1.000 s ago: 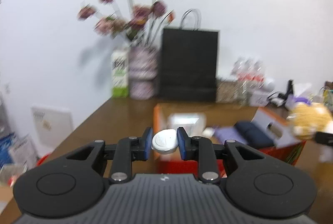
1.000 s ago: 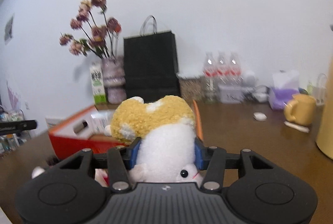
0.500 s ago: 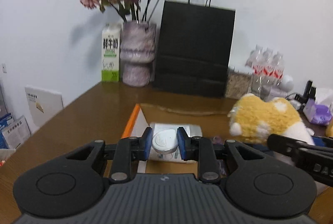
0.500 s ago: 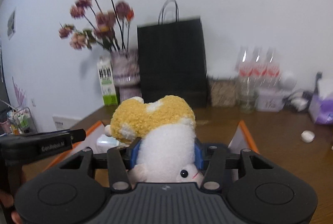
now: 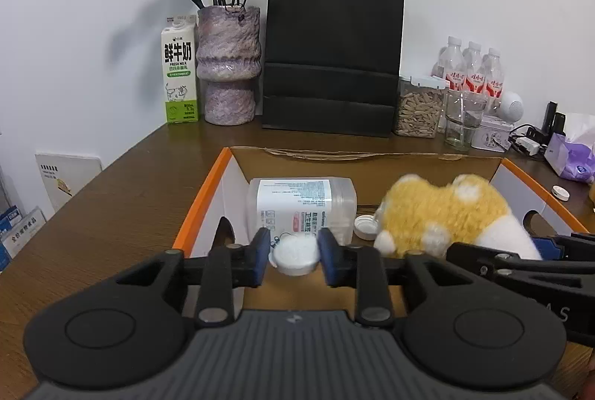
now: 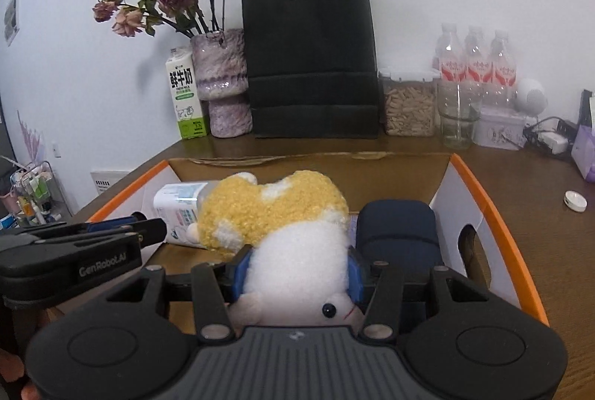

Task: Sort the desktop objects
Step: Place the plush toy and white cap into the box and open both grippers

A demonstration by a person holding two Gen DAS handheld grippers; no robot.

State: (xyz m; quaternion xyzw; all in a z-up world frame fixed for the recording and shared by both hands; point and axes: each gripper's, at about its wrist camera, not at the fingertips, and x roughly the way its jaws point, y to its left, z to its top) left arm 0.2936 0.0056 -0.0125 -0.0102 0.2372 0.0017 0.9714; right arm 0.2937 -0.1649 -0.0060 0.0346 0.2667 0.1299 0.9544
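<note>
My left gripper (image 5: 293,260) has just been opening, the white cap (image 5: 296,254) loose between its jaws at lower centre, above the orange-rimmed box (image 5: 200,202). My right gripper (image 6: 295,275) clamps the plush toy (image 6: 293,232).

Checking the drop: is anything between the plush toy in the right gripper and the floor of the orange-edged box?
Nothing visible blocks it. The right gripper holds the plush toy over the box, between the white plastic container lying on its left and the dark blue pouch on its right. The floor directly beneath is hidden by the toy.
</note>
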